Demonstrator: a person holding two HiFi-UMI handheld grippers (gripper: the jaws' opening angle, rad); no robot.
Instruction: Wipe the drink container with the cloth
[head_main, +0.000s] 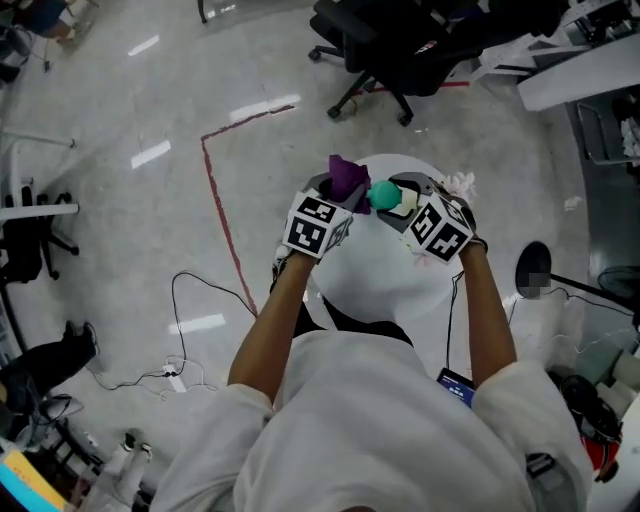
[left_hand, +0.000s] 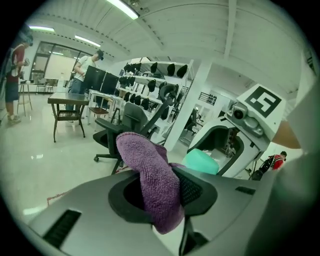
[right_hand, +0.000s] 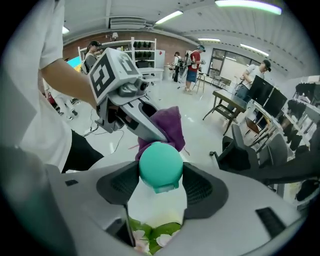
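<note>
The drink container (head_main: 386, 196), a white bottle with a teal cap and a flowered label, is held up over the round white table (head_main: 385, 285). My right gripper (head_main: 402, 198) is shut on it. In the right gripper view the bottle (right_hand: 159, 172) sits between both pads with its cap pointing away from the camera. My left gripper (head_main: 332, 192) is shut on a purple cloth (head_main: 346, 177), which hangs folded over its jaws (left_hand: 150, 172). The cloth (right_hand: 169, 127) sits just behind the cap, close to it; whether they touch I cannot tell.
A black office chair (head_main: 395, 50) stands beyond the table. A red tape line (head_main: 213, 195) and loose cables (head_main: 185, 300) run over the floor at left. Something white and crumpled (head_main: 460, 183) lies at the table's far right edge. Desks, shelves and people are farther off.
</note>
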